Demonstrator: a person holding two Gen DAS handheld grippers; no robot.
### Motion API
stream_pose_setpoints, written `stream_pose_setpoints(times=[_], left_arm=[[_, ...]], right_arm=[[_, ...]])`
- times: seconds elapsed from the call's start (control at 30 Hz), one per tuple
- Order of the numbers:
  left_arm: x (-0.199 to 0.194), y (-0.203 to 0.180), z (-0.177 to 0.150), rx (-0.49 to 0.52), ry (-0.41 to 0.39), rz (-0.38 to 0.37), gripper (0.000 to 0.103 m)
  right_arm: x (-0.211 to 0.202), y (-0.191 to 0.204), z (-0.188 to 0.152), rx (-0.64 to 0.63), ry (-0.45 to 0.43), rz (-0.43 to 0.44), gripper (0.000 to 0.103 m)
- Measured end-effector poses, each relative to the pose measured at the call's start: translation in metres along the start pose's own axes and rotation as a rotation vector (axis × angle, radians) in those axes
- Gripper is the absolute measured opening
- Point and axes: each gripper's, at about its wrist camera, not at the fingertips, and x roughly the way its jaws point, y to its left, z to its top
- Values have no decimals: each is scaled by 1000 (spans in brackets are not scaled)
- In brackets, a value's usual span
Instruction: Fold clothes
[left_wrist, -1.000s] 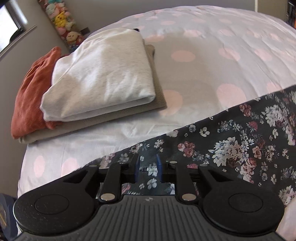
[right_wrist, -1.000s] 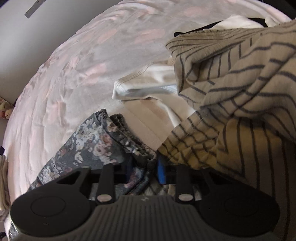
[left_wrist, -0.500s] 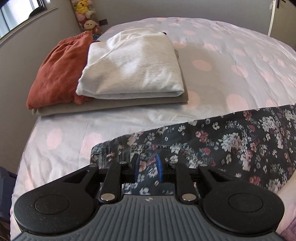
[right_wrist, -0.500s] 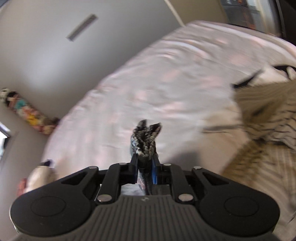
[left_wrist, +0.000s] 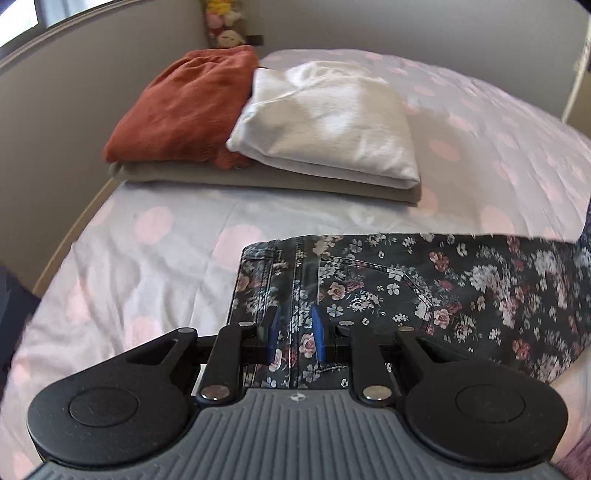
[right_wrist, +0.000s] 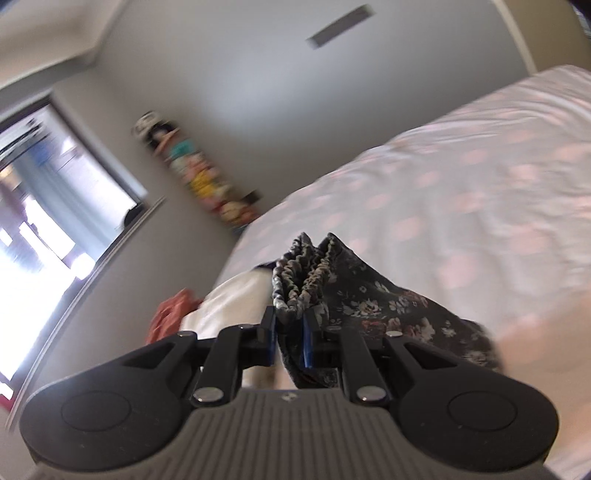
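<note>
Dark floral trousers (left_wrist: 424, 280) lie stretched across the spotted bed sheet (left_wrist: 147, 258), waistband end nearest me. My left gripper (left_wrist: 293, 321) is shut on the trousers' waist at the centre seam, low over the bed. In the right wrist view, my right gripper (right_wrist: 290, 317) is shut on the two gathered elastic cuffs (right_wrist: 303, 266), which stick up beyond its pads. It holds them raised above the bed, and the trouser legs (right_wrist: 373, 299) trail down to the right. That view is blurred by motion.
A folded pile sits at the bed's far left corner: a white garment (left_wrist: 332, 118) and a rust one (left_wrist: 184, 107) on a beige one (left_wrist: 258, 177). Plush toys (left_wrist: 225, 26) hang on the wall behind. A window (right_wrist: 44, 221) is on the left.
My right gripper closed on the cuffs and lifted them away from the striped clothes, swinging toward the folded pile. My left gripper moved with the waist; the waistband edge now shows.
</note>
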Motion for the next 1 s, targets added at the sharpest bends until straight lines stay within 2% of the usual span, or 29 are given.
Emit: stream_pose_setpoints(times=[0.13, 0.23, 0.4, 0.57, 0.73, 1.0], left_arm=[[2, 11, -12, -82, -3, 29, 17], [8, 25, -16, -145, -1, 22, 17], [20, 42, -19, -183, 22, -8, 17], [30, 53, -22, -231, 33, -58, 17], [41, 62, -24, -267, 50, -64, 17], [58, 69, -26, -290, 73, -80, 17]], right_arm=[[47, 54, -37, -71, 55, 45, 16], [79, 94, -71, -138, 109, 72, 16], [127, 143, -133, -275, 197, 80, 15], [168, 168, -197, -427, 321, 90, 15], [196, 192, -252, -576, 451, 52, 15], [213, 198, -292, -633, 644, 36, 19]])
